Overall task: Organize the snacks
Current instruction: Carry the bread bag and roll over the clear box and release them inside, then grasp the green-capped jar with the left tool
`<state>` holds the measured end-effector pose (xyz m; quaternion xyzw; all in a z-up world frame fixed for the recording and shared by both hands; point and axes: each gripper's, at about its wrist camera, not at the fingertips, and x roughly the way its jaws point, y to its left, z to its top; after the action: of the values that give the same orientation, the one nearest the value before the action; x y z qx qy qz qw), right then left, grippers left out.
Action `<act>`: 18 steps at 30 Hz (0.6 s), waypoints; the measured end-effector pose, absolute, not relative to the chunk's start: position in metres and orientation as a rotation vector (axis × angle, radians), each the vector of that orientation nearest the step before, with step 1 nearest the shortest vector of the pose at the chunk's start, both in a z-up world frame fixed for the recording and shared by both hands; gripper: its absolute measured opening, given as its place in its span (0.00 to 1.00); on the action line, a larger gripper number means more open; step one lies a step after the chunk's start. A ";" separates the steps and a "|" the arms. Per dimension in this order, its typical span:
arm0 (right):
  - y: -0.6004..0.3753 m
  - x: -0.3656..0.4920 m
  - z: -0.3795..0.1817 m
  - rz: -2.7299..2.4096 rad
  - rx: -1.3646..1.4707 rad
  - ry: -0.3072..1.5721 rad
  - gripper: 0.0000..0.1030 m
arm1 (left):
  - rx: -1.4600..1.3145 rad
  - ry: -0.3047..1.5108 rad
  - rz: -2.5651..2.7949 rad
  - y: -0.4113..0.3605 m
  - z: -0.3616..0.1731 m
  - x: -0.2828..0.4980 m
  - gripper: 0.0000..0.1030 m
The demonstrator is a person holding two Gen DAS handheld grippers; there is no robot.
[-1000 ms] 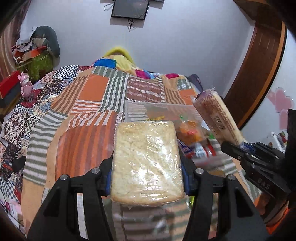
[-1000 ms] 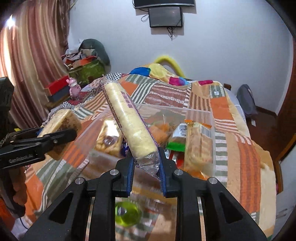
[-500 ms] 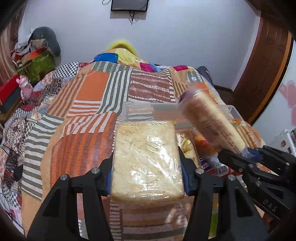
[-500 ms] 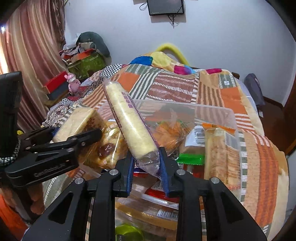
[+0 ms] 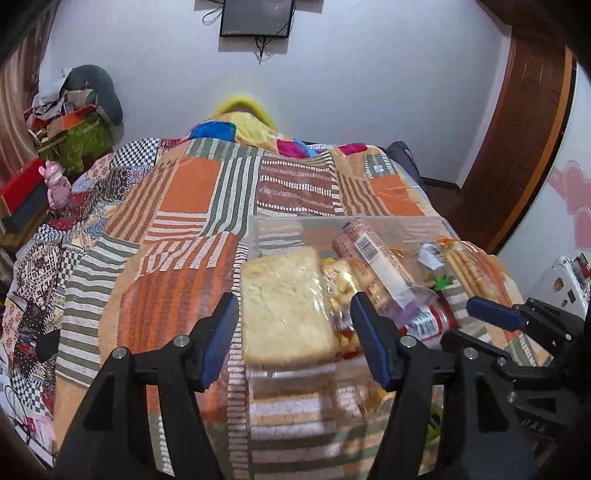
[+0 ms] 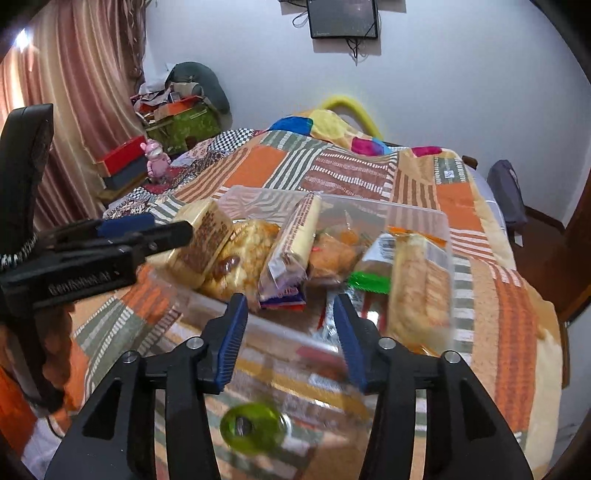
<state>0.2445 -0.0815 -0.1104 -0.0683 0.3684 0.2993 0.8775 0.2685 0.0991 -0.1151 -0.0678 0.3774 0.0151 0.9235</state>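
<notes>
Clear plastic bin (image 5: 258, 229) on a patchwork bedspread (image 5: 184, 195) of orange, green and brown stripes, crowded with wrapped snacks. Behind, a white wall with a dark screen (image 6: 343, 16), a pink figurine (image 6: 157, 158) beside a red box (image 6: 122, 157), pleated curtains (image 6: 74, 92) on the left in the right wrist view. Flat square cake in crinkled clear wrap (image 5: 284, 306), pale and crumbly, lying in the bin at its left end, between the spread fingers of the left gripper (image 5: 295, 328), near both blue ribbed pads but gripped by neither; jaws just opened. Long cylindrical roll in printed wrap (image 6: 295, 243), leaning on other packets mid-bin, its crimped end just ahead of the right gripper (image 6: 288, 332), jaws likewise just opened, nothing pinched. Biscuit pack (image 6: 421, 284) at the right end, a green lid (image 6: 369, 282) beside it. A green round object (image 6: 253, 424), blurred, below the right jaws. Both tools angled downward toward the bin, side by side.
</notes>
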 end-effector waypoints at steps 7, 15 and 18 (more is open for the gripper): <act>-0.114 0.224 -0.111 0.604 -0.142 0.767 0.48 | -0.105 0.794 -0.029 0.082 -0.116 0.236 0.66; -0.145 0.210 -0.126 0.548 -0.148 0.810 0.48 | -0.114 0.880 -0.130 0.040 -0.148 0.220 0.66; -0.154 0.210 -0.131 0.531 -0.147 0.826 0.48 | -0.111 0.917 -0.170 0.020 -0.162 0.222 0.66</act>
<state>0.2098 -0.1536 -0.1310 -0.0703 0.3964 0.2547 0.8792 0.2215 0.0198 -0.1624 -0.0534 0.4417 -0.0819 0.8918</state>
